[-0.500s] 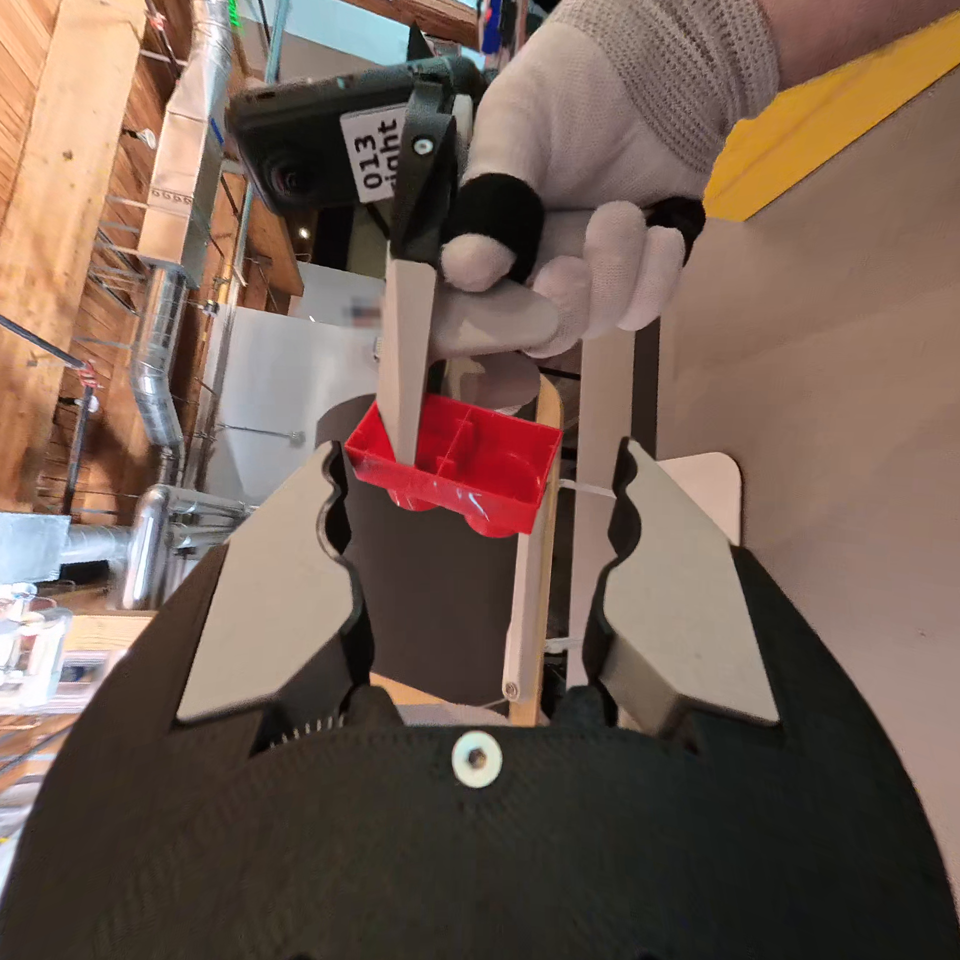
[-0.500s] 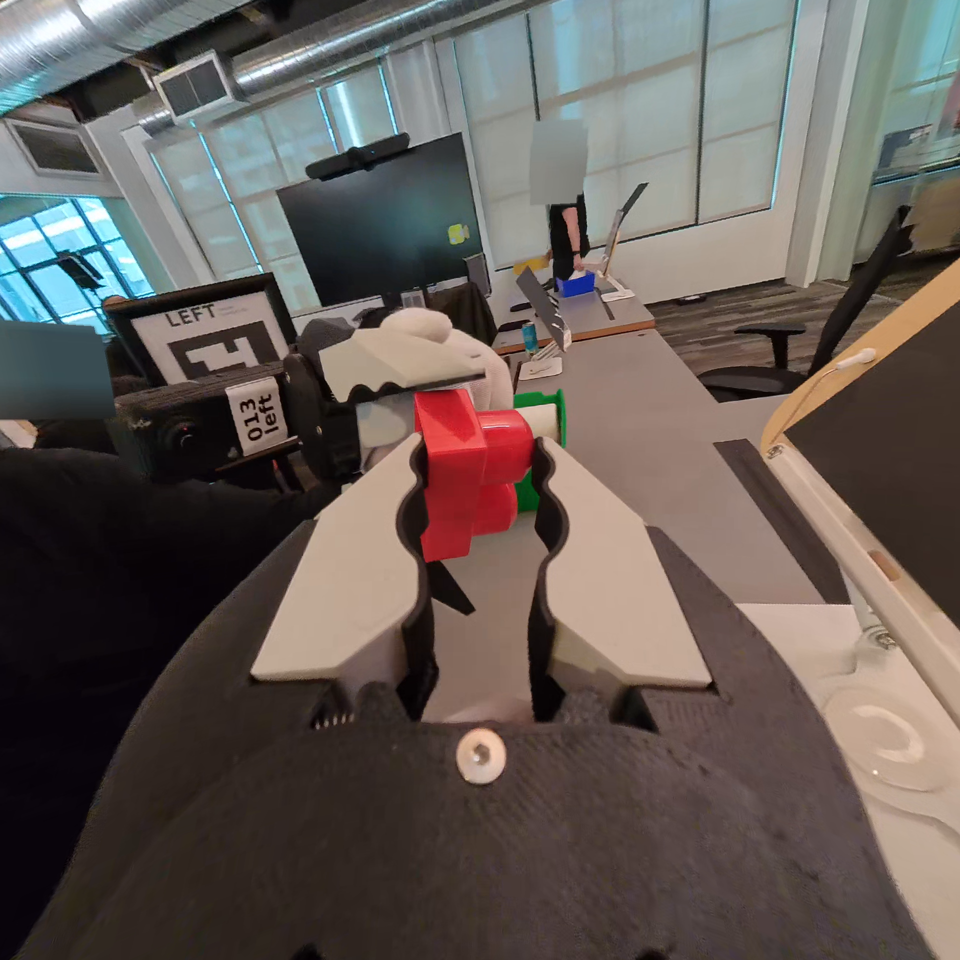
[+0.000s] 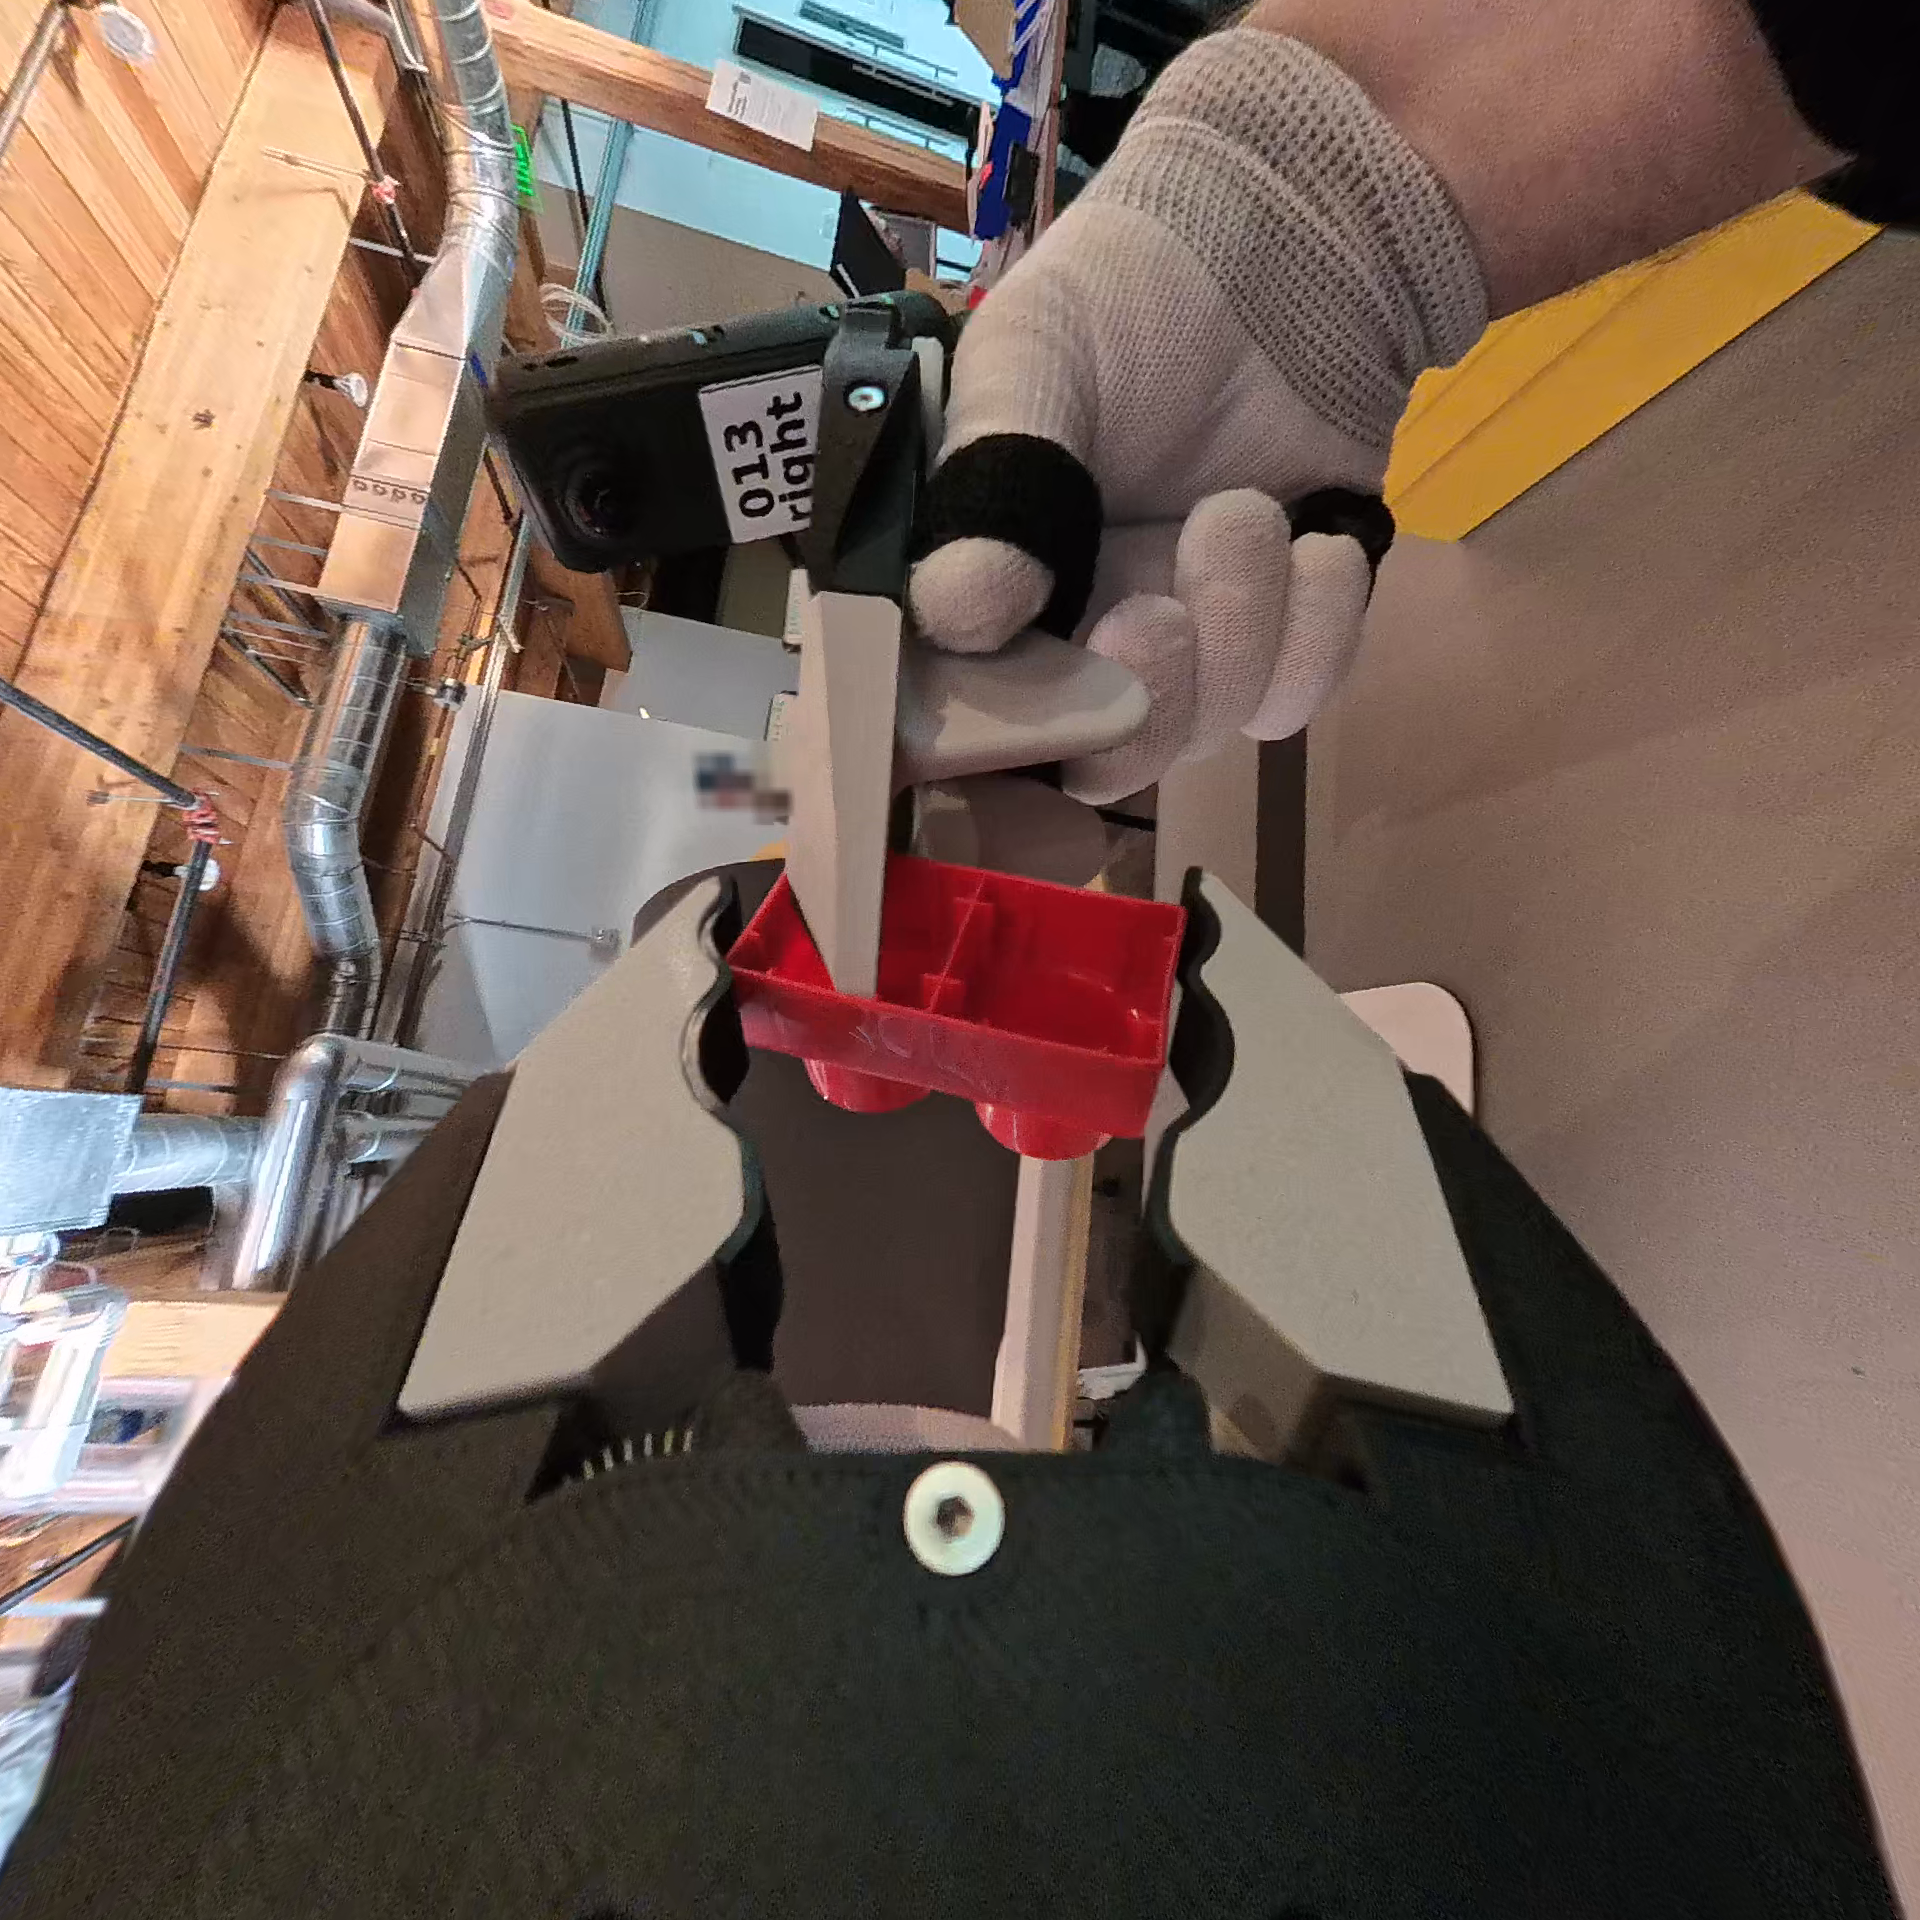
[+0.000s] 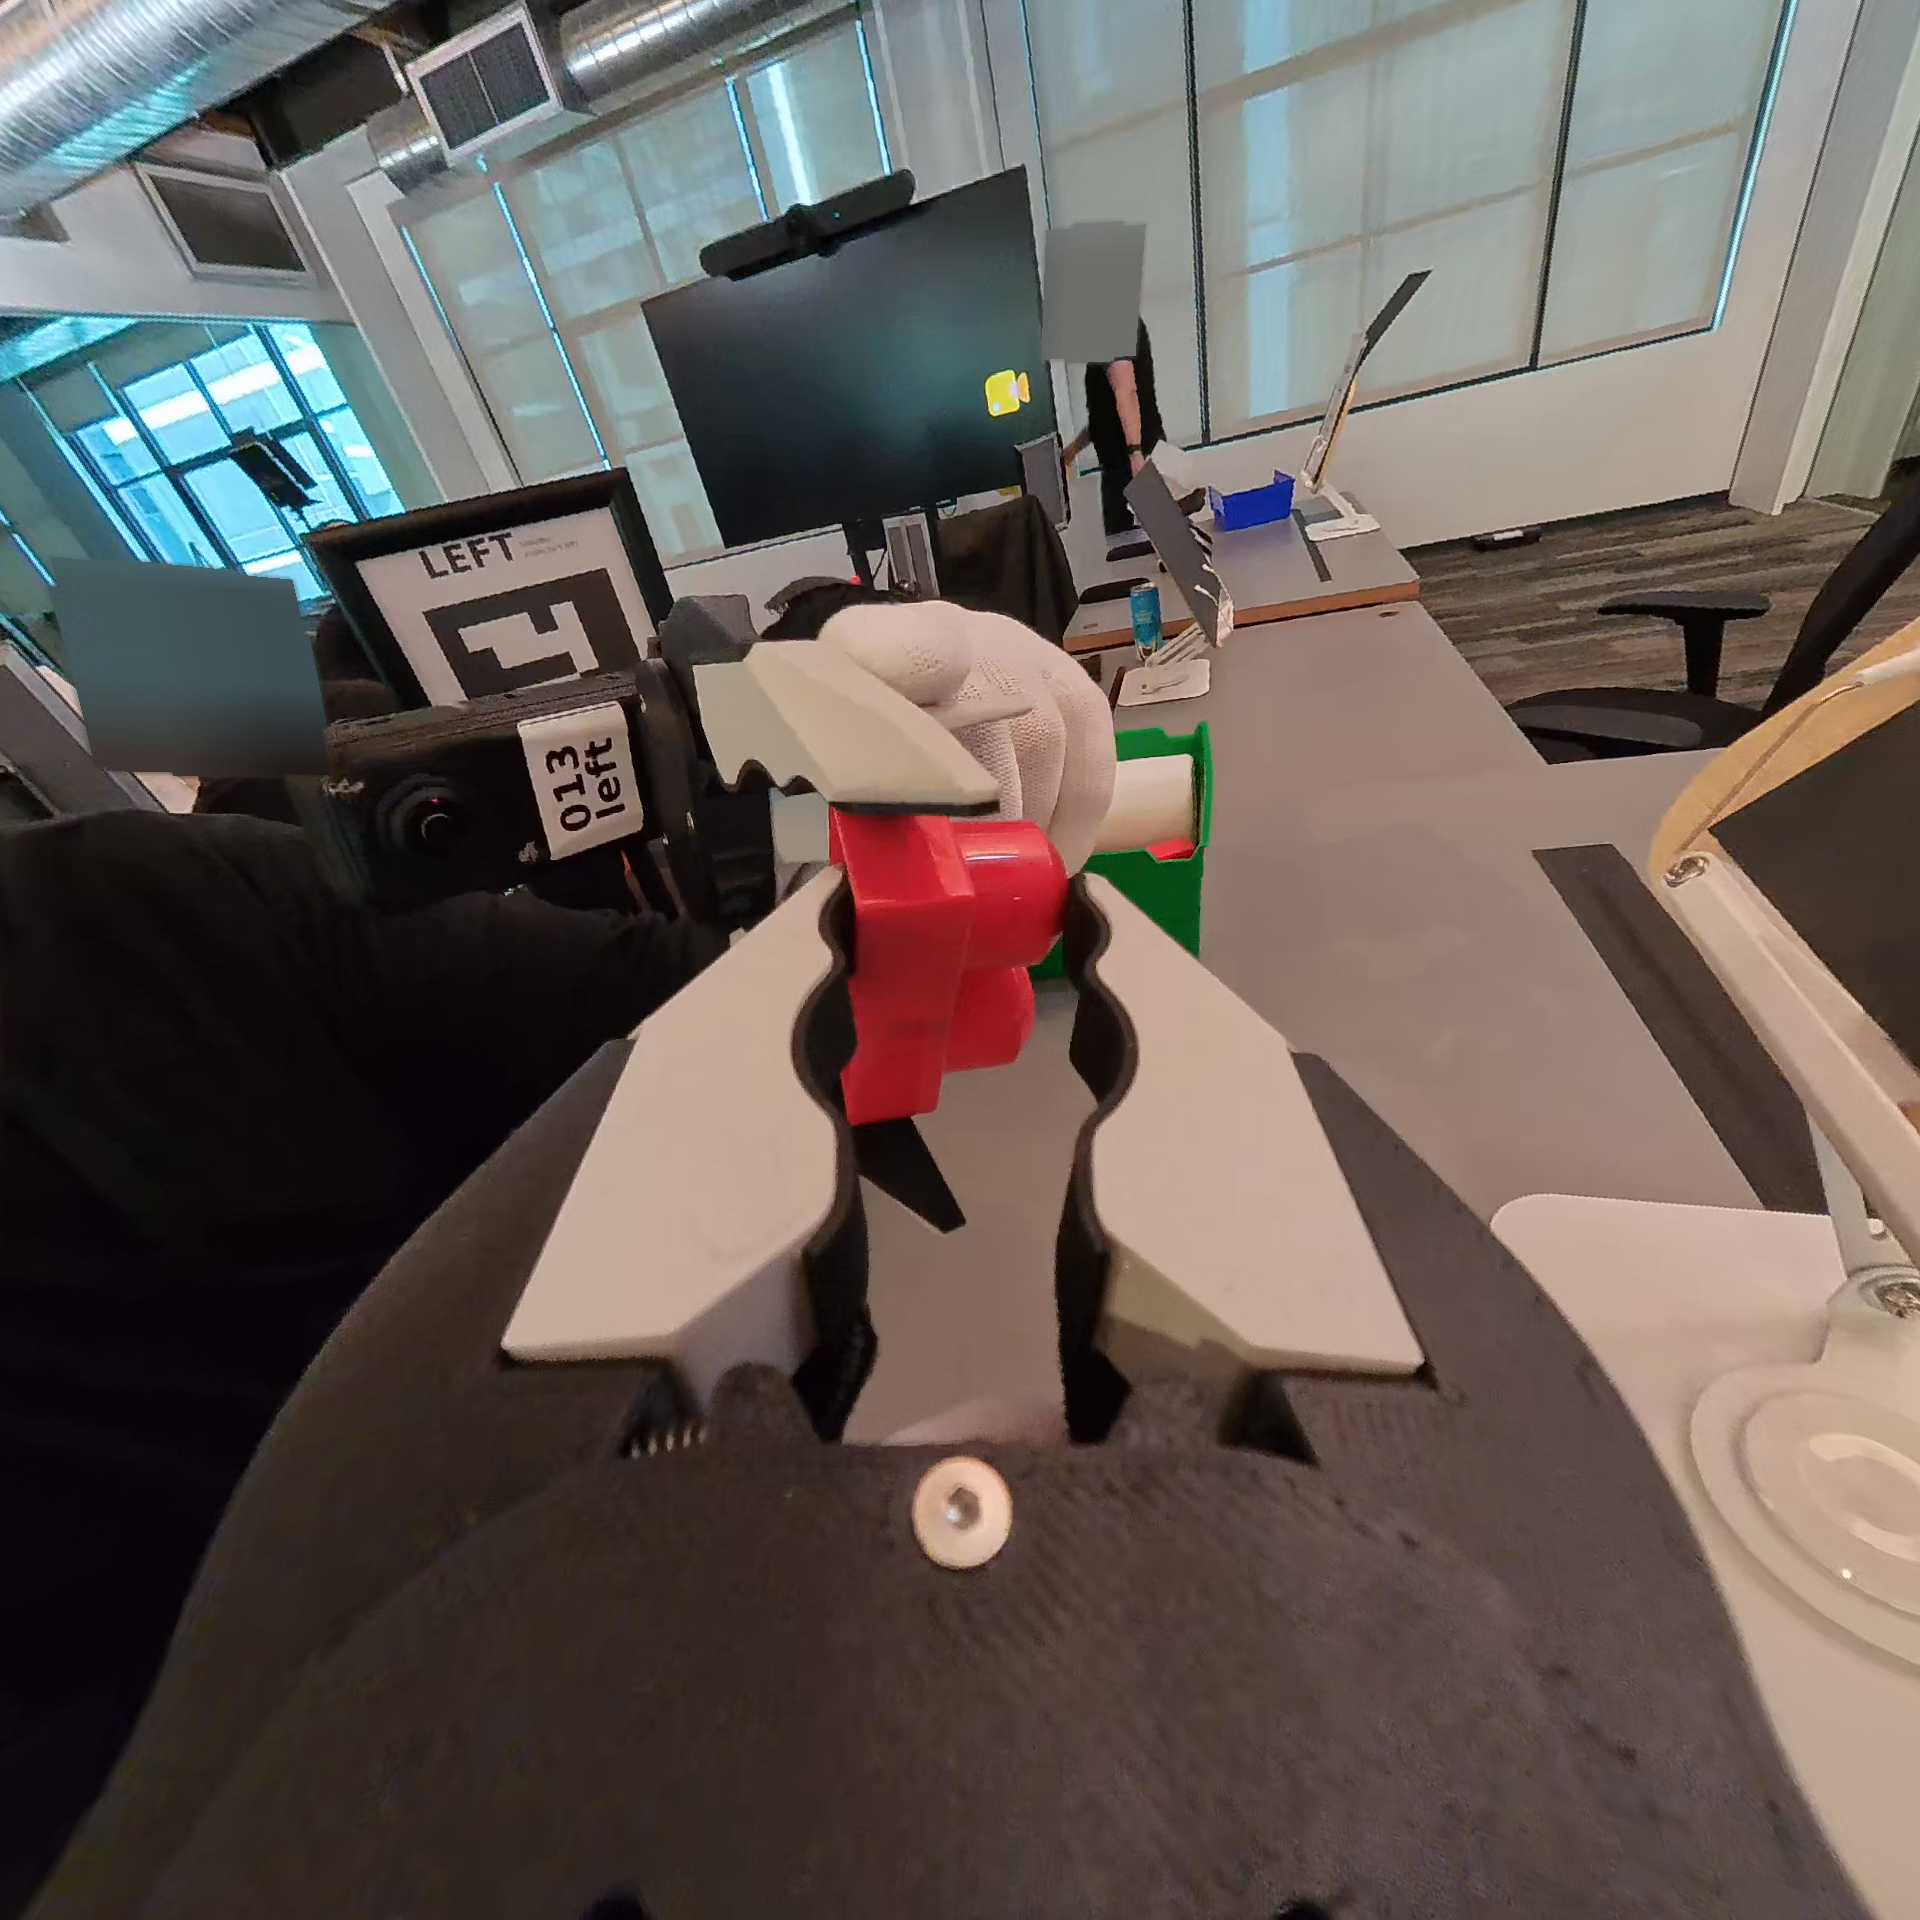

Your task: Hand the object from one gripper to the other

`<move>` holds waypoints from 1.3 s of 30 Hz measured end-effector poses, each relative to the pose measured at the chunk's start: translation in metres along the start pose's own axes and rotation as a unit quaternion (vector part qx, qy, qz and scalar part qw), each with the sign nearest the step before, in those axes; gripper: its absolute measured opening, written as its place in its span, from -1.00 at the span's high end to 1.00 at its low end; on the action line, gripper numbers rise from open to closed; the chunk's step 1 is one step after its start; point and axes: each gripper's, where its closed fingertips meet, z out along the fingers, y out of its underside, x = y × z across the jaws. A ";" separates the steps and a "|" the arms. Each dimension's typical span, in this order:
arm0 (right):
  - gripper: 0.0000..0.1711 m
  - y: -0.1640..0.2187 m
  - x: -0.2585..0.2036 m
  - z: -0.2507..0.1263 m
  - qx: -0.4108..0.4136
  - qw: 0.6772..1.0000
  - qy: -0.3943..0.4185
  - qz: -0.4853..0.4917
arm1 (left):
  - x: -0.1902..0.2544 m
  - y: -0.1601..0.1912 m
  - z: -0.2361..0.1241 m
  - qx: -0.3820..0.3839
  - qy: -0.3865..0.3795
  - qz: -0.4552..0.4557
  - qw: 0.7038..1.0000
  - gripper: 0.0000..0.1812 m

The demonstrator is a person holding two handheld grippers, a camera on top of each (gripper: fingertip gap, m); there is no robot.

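Note:
A red two-stud brick [image 3: 997, 1029] hangs in mid-air between both grippers. In the right wrist view my right gripper [image 4: 956, 935] is shut on the brick [image 4: 914, 987], one finger on its hollow side and one on a stud. In the left wrist view my left gripper [image 3: 956, 935] has its two fingertips against the brick's two short ends. One of the right gripper's fingers [image 3: 842, 810] reaches down into the brick's hollow side. In the right wrist view the left gripper's upper finger [image 4: 831, 738] lies on top of the brick and its lower tip touches the underside.
A white-gloved hand [image 3: 1195, 364] holds the right gripper. Behind the brick, a green bin with a white roll [image 4: 1153, 883] stands on the grey table [image 4: 1403, 935]. A white stand base [image 4: 1662, 1299] and black panel [image 4: 1849, 883] are on the right. A person [image 4: 1117, 416] stands far back. Left and right tips are no more than a few centimetres apart.
My left gripper has moved forward around the brick, and its fingers have narrowed onto the brick's ends. My right gripper keeps the same grip.

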 end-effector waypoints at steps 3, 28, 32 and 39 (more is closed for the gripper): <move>0.57 0.001 0.000 0.001 -0.004 1.000 -0.001 0.000 | 0.002 0.000 -0.001 0.000 0.008 0.001 1.000 0.10; 0.27 -0.060 -0.013 -0.011 0.018 0.899 0.231 -0.370 | -0.048 0.009 -0.044 0.099 0.039 -0.273 0.956 0.11; 0.23 -0.055 -0.010 0.005 -0.104 0.796 0.321 -0.503 | -0.057 0.027 -0.059 0.126 0.090 -0.401 0.903 0.11; 0.04 -0.039 0.004 0.062 -0.204 0.661 0.344 -0.635 | -0.061 0.038 -0.089 0.200 0.200 -0.556 0.782 0.11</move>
